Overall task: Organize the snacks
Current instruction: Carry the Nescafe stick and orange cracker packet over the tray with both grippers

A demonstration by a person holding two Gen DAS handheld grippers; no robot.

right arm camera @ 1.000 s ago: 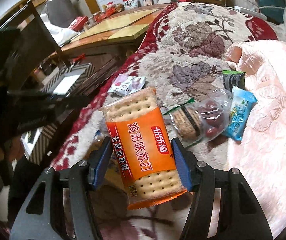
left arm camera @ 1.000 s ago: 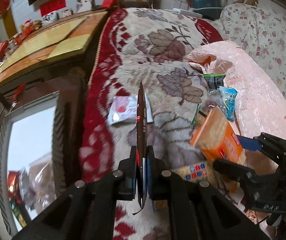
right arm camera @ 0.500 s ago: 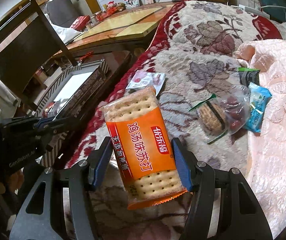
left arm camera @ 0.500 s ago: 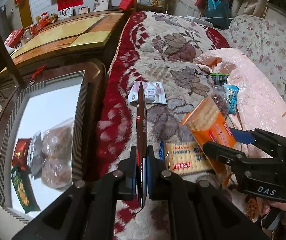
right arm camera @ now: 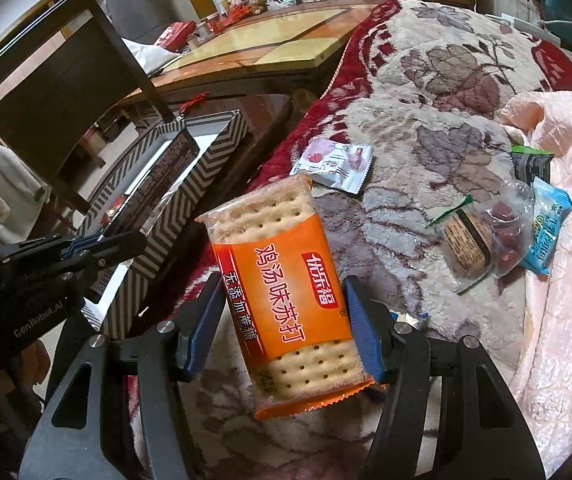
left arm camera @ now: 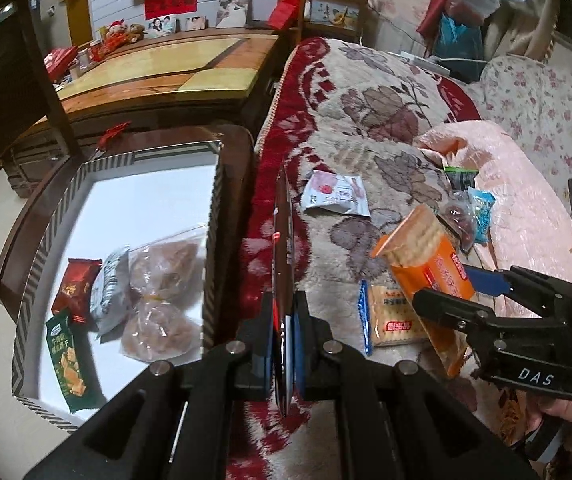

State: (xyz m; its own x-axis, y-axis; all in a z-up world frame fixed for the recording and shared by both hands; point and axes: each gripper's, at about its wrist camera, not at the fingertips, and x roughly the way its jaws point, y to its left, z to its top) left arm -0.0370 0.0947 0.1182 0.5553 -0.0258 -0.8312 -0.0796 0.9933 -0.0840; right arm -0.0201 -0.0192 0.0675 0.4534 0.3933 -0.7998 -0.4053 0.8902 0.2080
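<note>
Crackers in an orange film pack (right arm camera: 286, 296), flat and rectangular with dimpled biscuit showing through clear ends, sit clamped between the blue pads of the right gripper (right arm camera: 282, 328), raised above the plush blanket (right arm camera: 438, 92). The left gripper (left arm camera: 284, 332) is pressed together on a thin dark packet (left arm camera: 284, 248), seen edge-on as a glossy sliver, so its face cannot be read.

Left of the cracker pack stands the box (left arm camera: 212, 216), a rigid tray with chevron-striped walls and a smooth white floor. Inside lie a red packet (left arm camera: 76, 284), a green packet (left arm camera: 68, 354), a silvery pouch (left arm camera: 110, 284) and two clear bags of brown food (left arm camera: 162, 296); the upper half of the floor is bare. The box rests on a dark wooden surface (left arm camera: 242, 148) with a rounded rim, close against the blanket's red border.

Beyond the pack, a white-and-pink sachet (right arm camera: 334, 162) lies flat on the deep pile. To its right, near a pink quilted cover (right arm camera: 566, 280), a crinkled cluster holds a clear bag of reddish pieces (right arm camera: 506, 228), a blue sachet (right arm camera: 546, 228), a dark green-edged packet (right arm camera: 532, 164) and a brown biscuit in a clear wrapper (right arm camera: 464, 240). Another cracker pack (left arm camera: 394, 314) lies under the right gripper, partly covered. A hand (left arm camera: 570, 436) is cut off by the frame edge.
</note>
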